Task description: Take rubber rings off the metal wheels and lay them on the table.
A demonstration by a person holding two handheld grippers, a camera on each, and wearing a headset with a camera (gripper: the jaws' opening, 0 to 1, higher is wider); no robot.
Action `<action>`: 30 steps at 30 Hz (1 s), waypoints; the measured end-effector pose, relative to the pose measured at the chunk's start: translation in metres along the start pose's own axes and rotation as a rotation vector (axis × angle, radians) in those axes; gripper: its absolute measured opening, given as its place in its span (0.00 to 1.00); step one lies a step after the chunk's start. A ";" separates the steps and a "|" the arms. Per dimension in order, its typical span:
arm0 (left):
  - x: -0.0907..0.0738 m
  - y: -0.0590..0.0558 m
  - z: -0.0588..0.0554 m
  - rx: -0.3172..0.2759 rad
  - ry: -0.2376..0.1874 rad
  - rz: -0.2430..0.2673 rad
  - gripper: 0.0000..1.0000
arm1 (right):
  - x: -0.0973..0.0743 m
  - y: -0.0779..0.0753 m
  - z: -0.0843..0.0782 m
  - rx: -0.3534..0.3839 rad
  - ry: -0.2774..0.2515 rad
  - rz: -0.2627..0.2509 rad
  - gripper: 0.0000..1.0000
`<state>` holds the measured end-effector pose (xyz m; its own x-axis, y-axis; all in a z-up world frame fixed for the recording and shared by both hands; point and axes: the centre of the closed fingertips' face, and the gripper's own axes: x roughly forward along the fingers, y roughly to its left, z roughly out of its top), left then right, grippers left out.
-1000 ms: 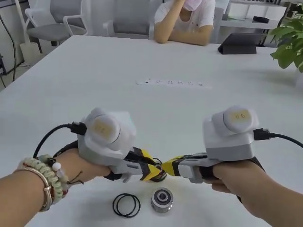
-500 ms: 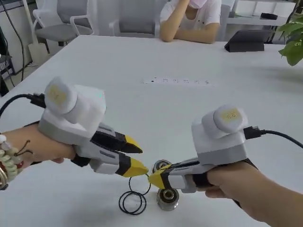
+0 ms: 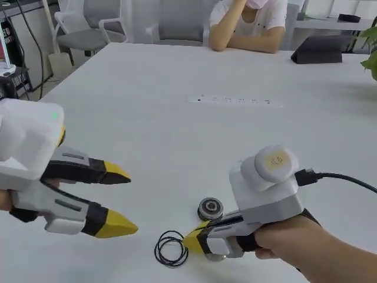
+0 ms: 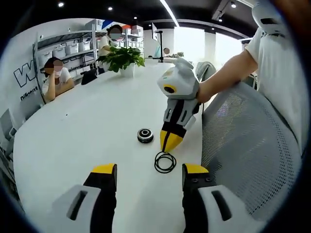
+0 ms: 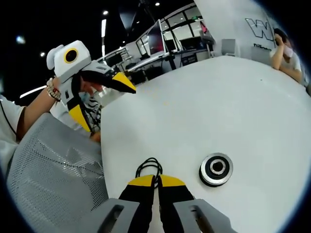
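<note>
A metal wheel [image 3: 210,207] with a dark hub lies flat on the white table [image 3: 194,135]; it also appears in the left gripper view [image 4: 145,135] and the right gripper view [image 5: 216,170]. Thin black rubber rings [image 3: 171,249] lie overlapped on the table just left of it [image 4: 165,161]. My right gripper [image 3: 191,240] is shut, its yellow tips at the edge of the rings [image 5: 148,167], with nothing visible between the jaws [image 5: 155,180]. A grey bit of a second wheel [image 3: 215,257] peeks from under it. My left gripper [image 3: 121,199] is raised at the left, open and holding nothing [image 4: 149,170].
A power strip [image 3: 232,100] lies flat mid-table. At the far end a seated person [image 3: 247,26] leans on the table, with a dark case [image 3: 321,50] and a plant [image 3: 371,50] at far right. Office chairs [image 3: 88,26] stand beyond the far left corner.
My left gripper has drawn back to the left and up, now wide open. The ring that hung at its tip lies with the others on the table. The right gripper has stayed low.
</note>
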<state>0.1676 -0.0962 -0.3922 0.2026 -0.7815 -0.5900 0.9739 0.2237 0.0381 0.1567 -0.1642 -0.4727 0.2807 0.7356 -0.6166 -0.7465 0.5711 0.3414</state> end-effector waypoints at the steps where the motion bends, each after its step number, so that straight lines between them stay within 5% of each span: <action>1: -0.002 -0.001 -0.002 -0.004 -0.001 0.004 0.54 | 0.000 0.000 0.000 -0.001 -0.001 0.000 0.00; 9: -0.004 -0.015 -0.020 -0.063 -0.006 0.014 0.56 | -0.002 -0.007 0.007 -0.026 -0.018 -0.033 0.10; 14: -0.001 -0.013 -0.017 -0.078 -0.014 0.025 0.56 | -0.012 -0.016 0.016 -0.034 -0.051 -0.062 0.09; 21: 0.005 -0.001 0.009 -0.026 -0.033 0.009 0.55 | -0.034 -0.044 0.032 0.013 -0.150 -0.127 0.09; 30: 0.028 0.020 0.058 0.051 -0.102 -0.011 0.53 | -0.049 -0.072 0.026 0.065 -0.178 -0.197 0.11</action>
<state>0.1983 -0.1476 -0.3614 0.1991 -0.8393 -0.5058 0.9794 0.1874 0.0747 0.2123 -0.2317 -0.4490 0.5231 0.6569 -0.5431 -0.6280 0.7278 0.2755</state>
